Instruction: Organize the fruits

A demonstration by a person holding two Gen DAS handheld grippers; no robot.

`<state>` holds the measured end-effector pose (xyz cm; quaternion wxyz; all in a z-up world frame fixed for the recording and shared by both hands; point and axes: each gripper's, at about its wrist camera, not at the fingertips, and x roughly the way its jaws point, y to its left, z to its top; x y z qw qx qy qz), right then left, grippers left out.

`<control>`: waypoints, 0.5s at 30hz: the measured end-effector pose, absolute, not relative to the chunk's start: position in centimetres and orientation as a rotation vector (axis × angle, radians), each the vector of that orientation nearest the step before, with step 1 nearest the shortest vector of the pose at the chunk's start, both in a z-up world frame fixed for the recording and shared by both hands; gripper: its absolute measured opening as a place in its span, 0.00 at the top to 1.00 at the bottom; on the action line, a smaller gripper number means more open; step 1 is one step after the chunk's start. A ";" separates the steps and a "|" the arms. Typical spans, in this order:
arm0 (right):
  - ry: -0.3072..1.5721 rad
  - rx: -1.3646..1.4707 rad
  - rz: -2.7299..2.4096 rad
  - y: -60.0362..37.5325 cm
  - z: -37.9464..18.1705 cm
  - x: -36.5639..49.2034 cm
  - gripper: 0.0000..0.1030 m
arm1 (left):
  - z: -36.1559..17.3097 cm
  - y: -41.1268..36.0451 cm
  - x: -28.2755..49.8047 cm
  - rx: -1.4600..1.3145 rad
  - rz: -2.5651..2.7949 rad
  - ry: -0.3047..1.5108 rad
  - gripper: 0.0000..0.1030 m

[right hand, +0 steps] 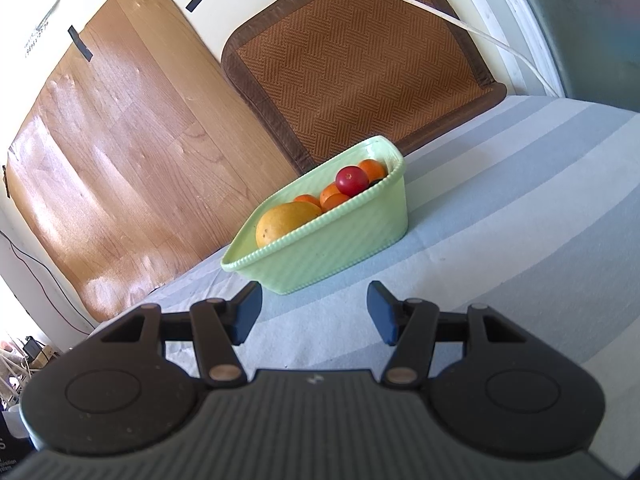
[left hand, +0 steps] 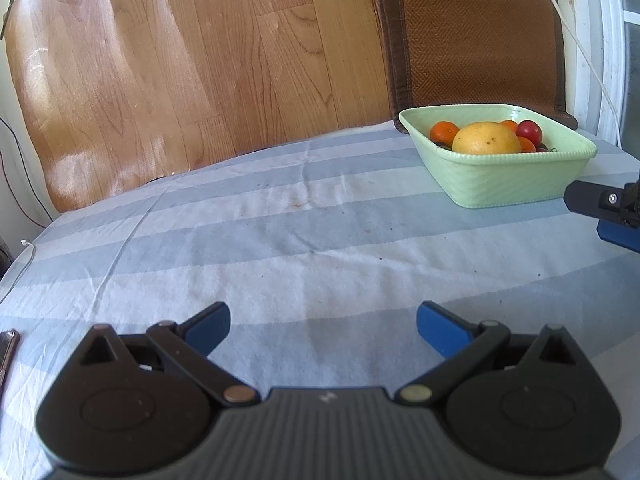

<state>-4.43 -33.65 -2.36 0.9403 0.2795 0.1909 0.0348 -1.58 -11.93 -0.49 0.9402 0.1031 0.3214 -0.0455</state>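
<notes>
Left wrist view: the green basket stands on the striped cloth, well ahead and to the right. It holds a large yellow fruit, oranges and a red fruit. No loose fruit shows on the cloth; the sorting appears complete or nearly so. The left gripper is spread wide, empty, touching nothing.

Right wrist view: the basket sits just ahead. The right gripper is likewise wide apart, holding nothing and clear of the basket.
</notes>
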 end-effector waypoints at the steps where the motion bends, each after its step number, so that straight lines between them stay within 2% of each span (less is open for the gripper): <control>1: 0.389 0.570 0.071 -33.7 -2.4 -4.4 0.41 | -0.5 -11.9 -1.6 0.212 -0.092 0.655 0.00; 15: 0.387 0.570 0.073 -33.7 -2.3 -4.5 0.41 | -0.6 -12.0 -1.5 0.217 -0.084 0.664 0.00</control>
